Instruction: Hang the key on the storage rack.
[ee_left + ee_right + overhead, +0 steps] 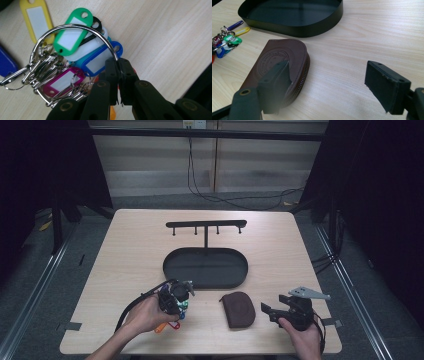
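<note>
Left tongs (117, 72) pinched tight on key ring (75, 27), near table's front edge, likely to lift tags (70, 40). Right tongs (329, 82) wide open, empty, beside pouch (279, 62). Tray (205, 267) mid-table.

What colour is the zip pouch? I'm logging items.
Brown, with a round embossed stamp: the pouch shows best in the right gripper view.

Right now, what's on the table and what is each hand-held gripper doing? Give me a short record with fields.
surface: wooden table
left hand-held gripper: shut on key ring with coloured tags
right hand-held gripper: open, holding nothing
pouch: brown, zipped, flat on the table, beside the right gripper's jaw
tray: black, oval, empty
rack: black hook bar on a post rising from the tray's far edge, nothing hung on it
</note>
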A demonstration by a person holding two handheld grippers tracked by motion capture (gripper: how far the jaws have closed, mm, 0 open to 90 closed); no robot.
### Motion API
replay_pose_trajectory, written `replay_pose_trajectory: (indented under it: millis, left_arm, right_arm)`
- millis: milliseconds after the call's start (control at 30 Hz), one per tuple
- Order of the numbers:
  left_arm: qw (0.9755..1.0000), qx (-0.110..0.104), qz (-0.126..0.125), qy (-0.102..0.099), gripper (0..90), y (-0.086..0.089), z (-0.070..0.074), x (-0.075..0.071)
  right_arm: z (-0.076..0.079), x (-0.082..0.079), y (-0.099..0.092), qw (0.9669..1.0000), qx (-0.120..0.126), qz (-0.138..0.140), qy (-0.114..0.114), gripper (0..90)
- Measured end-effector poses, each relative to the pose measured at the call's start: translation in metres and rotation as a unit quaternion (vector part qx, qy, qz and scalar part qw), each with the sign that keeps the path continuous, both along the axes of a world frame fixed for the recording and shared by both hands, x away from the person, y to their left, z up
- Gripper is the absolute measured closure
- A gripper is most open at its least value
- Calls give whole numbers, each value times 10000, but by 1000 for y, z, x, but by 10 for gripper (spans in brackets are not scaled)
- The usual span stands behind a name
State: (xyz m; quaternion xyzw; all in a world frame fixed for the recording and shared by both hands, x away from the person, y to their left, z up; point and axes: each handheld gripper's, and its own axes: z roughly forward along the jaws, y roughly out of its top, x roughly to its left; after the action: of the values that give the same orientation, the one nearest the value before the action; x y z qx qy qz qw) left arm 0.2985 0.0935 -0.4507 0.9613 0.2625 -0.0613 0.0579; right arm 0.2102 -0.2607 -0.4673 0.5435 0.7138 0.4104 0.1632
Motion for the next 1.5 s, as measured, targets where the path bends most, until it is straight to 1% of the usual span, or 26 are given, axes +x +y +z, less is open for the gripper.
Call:
replay_pose_trajectory:
  millis: [100,167,200,267,367,433,500,600,633,667,700,733,767,833,900,933,967,1000,1067,1167,1200,1233,1267,1400,1433,1500]
  left_arm:
    - [10000,-9,-64,-17,872,3,9,2]
    - [9999,43,-107,-49,872,4,15,3]
    - [9999,53,-52,-74,872,4,16,2]
    - [9998,143,-126,-111,872,5,20,3]
    - [9999,90,0,-116,873,8,28,7]
    - [9999,103,-37,-94,873,10,31,9]
    - [9999,90,22,-90,874,13,35,10]
    - [9998,148,163,7,875,17,42,13]
    - [9998,148,163,7,875,17,42,13]
    - [9997,112,213,-1,875,18,43,14]
    - [9997,112,213,-1,875,18,43,14]
    - [9998,132,147,17,875,19,45,15]
    - [9998,91,191,18,875,20,45,15]
    - [9999,121,112,4,876,22,48,17]
    - [9999,95,114,-18,876,24,49,17]
    - [9998,63,168,-25,876,24,50,17]
    - [9999,102,104,-36,876,26,53,20]
    - [9999,102,104,-36,877,26,53,20]
    - [9998,86,161,-37,877,27,54,21]
    - [9997,182,168,-71,878,27,57,22]
    - [9997,122,200,-26,878,28,58,24]
    - [9997,122,200,-26,878,28,58,24]
    - [9997,67,240,-27,878,29,59,25]
    - [9998,-74,192,-2,878,31,64,26]
    - [9999,-68,139,23,878,32,66,27]
    - [9999,-93,142,6,879,33,71,28]
  right_arm:
    - [0,0,0,10000,-8,6,9,204]
    - [0,0,0,10000,-7,2,14,204]
    - [0,0,0,10000,5,6,7,204]
    - [1,-1,0,10000,13,1,-50,205]
    - [1,-1,0,10000,-2,4,-21,205]
    - [1,-1,0,10000,-2,8,-21,205]
    - [1,-1,0,10000,-16,19,-22,205]
    - [1,-1,0,10000,31,40,-39,199]
    - [1,-1,0,10000,31,40,-39,199]
    - [2,-2,1,9999,50,64,-107,196]
    - [2,-2,1,9999,50,64,-107,196]
    - [2,-2,1,9999,52,75,-117,195]
    - [2,-2,1,9999,58,71,-103,191]
    - [2,-2,2,9999,22,79,-120,185]
    - [2,-1,2,9999,25,72,-111,182]
    - [2,-1,1,9999,35,60,-105,181]
    - [2,-2,1,9999,28,52,-114,180]
    - [2,-2,1,9999,28,52,-114,180]
    - [2,-2,1,9999,27,58,-106,176]
    - [3,-2,1,9999,26,81,-125,169]
    - [3,-2,1,9999,36,84,-138,158]
    - [3,-2,1,9999,36,84,-138,158]
    - [3,-2,1,9999,38,75,-138,158]
    - [3,-2,1,9999,40,67,-131,155]
    - [3,-2,1,9999,36,74,-136,155]
    - [3,-3,1,9999,52,69,-132,155]
